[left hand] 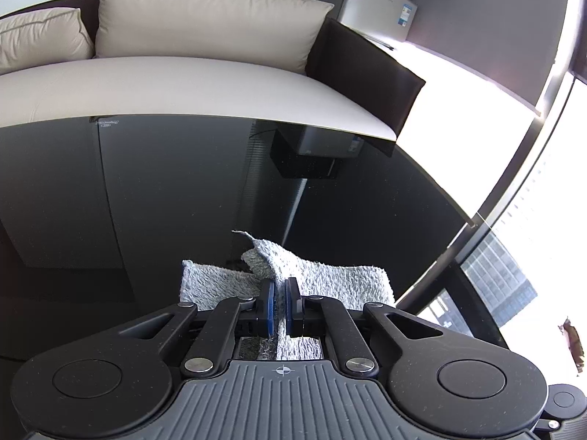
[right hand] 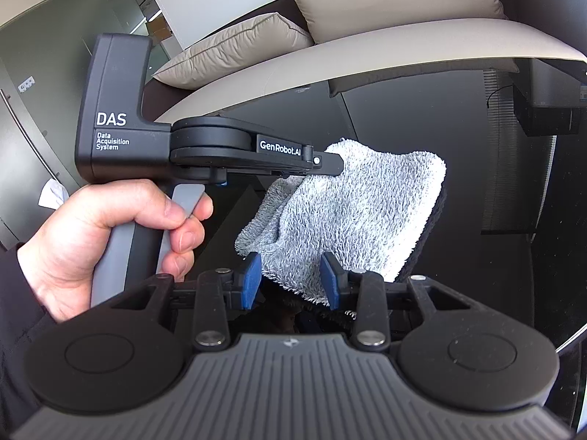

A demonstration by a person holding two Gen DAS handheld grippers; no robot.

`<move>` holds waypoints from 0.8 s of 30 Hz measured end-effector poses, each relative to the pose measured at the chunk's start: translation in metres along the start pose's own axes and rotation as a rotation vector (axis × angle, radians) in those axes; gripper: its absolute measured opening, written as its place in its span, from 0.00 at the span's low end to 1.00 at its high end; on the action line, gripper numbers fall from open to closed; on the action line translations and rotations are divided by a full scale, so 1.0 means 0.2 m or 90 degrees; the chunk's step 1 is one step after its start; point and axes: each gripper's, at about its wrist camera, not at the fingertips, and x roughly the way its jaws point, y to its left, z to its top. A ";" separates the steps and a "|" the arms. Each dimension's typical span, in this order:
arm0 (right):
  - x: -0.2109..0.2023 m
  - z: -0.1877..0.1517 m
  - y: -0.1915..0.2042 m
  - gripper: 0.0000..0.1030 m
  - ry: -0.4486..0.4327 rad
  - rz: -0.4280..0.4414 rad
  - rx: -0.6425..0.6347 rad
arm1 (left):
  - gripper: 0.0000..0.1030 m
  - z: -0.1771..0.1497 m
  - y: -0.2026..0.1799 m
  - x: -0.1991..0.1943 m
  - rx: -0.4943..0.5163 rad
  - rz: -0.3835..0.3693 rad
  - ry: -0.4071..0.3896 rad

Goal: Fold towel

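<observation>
Fluffy grey terry towel (right hand: 352, 212) on glossy black table (left hand: 146, 190): left gripper (left hand: 279, 293) clamped on raised fold; right gripper (right hand: 291, 280) jaws apart, straddling near edge.

A glossy black table (left hand: 154, 198) carries everything here; its dark top mirrors the room and ends at a far edge that runs along a beige sofa seat (left hand: 183, 84). One thing lies on it: a grey terry towel (left hand: 330, 278), folded over on itself, resting near the table's near edge, with one corner raised off the surface (right hand: 367, 201).
</observation>
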 end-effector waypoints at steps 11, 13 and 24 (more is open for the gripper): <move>-0.05 0.01 0.02 0.37 -0.016 0.005 -0.028 | 0.05 0.03 -0.01 -0.17 0.012 0.003 -0.036; -0.05 0.00 0.03 0.37 -0.014 0.006 -0.034 | 0.05 0.04 0.00 -0.19 0.011 0.005 -0.038; -0.05 -0.01 0.03 0.37 -0.012 0.011 -0.044 | 0.05 0.07 0.01 -0.26 0.031 0.047 -0.042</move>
